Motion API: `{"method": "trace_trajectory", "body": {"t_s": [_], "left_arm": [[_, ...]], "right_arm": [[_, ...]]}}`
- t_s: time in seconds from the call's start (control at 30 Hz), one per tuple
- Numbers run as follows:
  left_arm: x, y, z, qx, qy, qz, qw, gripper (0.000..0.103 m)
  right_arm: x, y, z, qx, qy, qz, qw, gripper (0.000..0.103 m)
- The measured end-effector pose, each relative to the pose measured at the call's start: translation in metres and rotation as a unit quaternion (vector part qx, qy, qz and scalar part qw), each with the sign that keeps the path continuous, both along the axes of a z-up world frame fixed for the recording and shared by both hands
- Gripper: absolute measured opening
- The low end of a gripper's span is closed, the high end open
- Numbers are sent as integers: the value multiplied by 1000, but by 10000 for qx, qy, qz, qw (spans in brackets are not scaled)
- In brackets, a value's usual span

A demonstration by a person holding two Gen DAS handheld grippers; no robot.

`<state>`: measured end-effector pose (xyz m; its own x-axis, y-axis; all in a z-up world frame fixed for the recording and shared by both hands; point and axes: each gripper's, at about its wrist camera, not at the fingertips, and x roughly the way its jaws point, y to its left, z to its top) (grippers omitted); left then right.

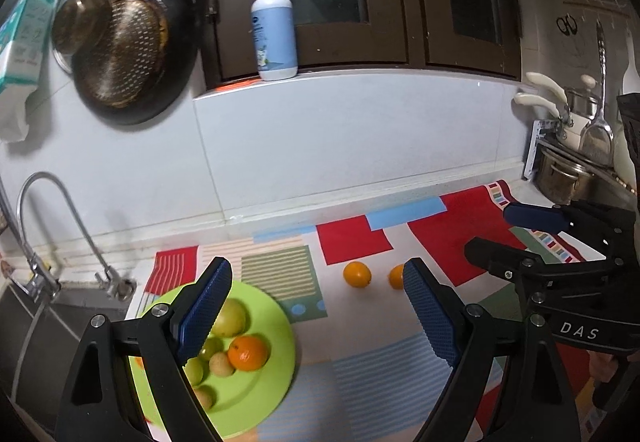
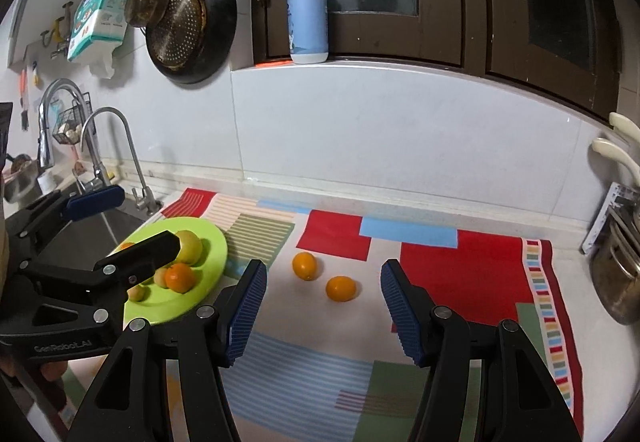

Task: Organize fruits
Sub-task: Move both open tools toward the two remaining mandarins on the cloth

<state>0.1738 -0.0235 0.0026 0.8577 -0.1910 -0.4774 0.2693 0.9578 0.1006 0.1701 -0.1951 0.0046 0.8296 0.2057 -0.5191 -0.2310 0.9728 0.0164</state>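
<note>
Blue ribbed pads fronted both views. Closest to the left wrist camera, the left claw (image 1: pixel 318 312) stood wide open with nothing between its pads, held above the patterned mat (image 1: pixel 360 370) that covered the bench (image 1: pixel 280 218). Its left finger (image 1: pixel 204 306) overlapped the lime-green plate (image 1: pixel 264 382), which lay at the mat's left end, near the sink (image 1: pixel 64 306) and the curved tap (image 1: pixel 60 226).

On the plate sat an orange (image 1: pixel 248 352), a larger pale yellow-green fruit (image 1: pixel 230 316), and several smaller green and tan fruits (image 1: pixel 221 363) clustered together; how many of these lay behind the finger could not be told.

Two more oranges rested on the mat itself, well apart from the plate. In the right wrist view, the farther one (image 2: pixel 305 265) lay just left of and behind the nearer one (image 2: pixel 341 288), the two close but not touching. Both sat ahead of the right claw (image 2: pixel 324 316), which was likewise spread open and empty, with the nearer orange roughly in line with the gap between its pads.

Each claw showed in the other's view, side by side above the mat: the right one (image 1: pixel 520 238) at the right edge of the left view, the left one (image 2: pixel 132 222) over the plate in the right view.

A pump bottle (image 2: pixel 307 12) stood on the window ledge behind, and pans (image 2: pixel 192 26) hung on the wall.
</note>
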Motion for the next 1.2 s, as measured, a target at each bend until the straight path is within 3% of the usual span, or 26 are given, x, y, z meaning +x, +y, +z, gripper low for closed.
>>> {"method": "trace_trajectory", "body": {"t_s": [0.37,0.9,1.2], "left_arm": [[44,-19,-28,355,201,-339,9986,88],[108,-38,-82,696,986,-936,9883,82],[131,-48,-96,713,1382,-1163,9810,76]], "right_arm": [[41,-7,-33,-126,400,150,9990,60],[101,-2,-86,-364,981,601,9927,60],[124,-8,-113,11,1523,770,9853,48]]}}
